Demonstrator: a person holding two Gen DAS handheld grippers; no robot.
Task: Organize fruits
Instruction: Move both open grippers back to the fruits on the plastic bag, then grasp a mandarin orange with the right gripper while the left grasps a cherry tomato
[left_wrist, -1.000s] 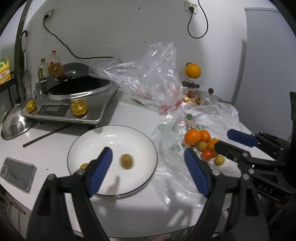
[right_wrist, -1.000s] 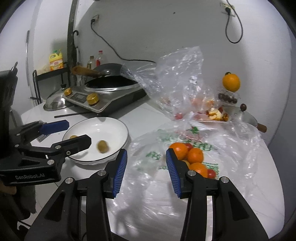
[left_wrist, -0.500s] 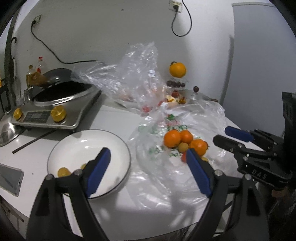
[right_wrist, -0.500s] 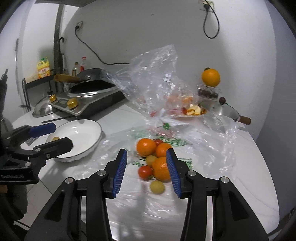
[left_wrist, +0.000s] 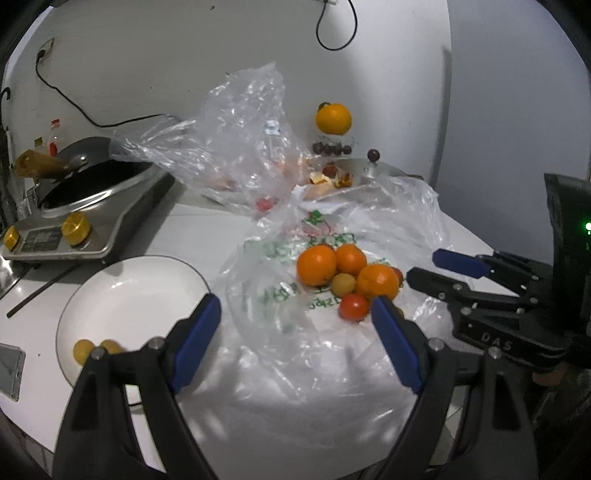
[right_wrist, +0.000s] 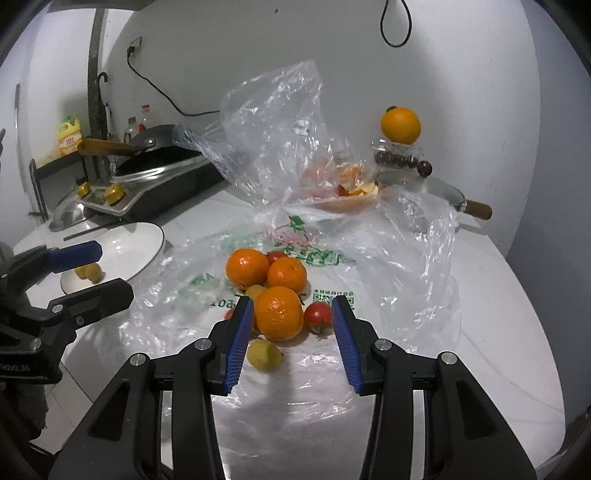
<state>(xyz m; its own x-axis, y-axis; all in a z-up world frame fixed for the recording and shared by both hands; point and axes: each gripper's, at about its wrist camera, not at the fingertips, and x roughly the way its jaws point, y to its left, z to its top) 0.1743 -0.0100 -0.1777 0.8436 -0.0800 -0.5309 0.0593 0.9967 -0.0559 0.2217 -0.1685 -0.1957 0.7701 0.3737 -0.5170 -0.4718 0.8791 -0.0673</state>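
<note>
in the right wrist view the right gripper (right_wrist: 293, 334) sits low in the centre of the frame, its blue-padded jaws spread fairly wide and holding nothing. between them, just ahead, lies the nearest orange (right_wrist: 279, 312) of a small fruit pile resting on a flattened plastic bag (right_wrist: 388, 266). two more oranges (right_wrist: 247, 266) lie behind it, a red tomato (right_wrist: 317, 314) just to its right, and a yellow fruit (right_wrist: 263, 355) below it near the left pad. at the left edge of that frame the left gripper (right_wrist: 98, 271) is wide apart and empty, in front of a white plate (right_wrist: 136, 240) holding small yellow fruits (right_wrist: 89, 271). in the left wrist view the plate (left_wrist: 140, 291) fills the lower left, with the yellow fruits (left_wrist: 84, 349) on its near left edge. an induction cooker (left_wrist: 85, 218) stands at middle left.
</note>
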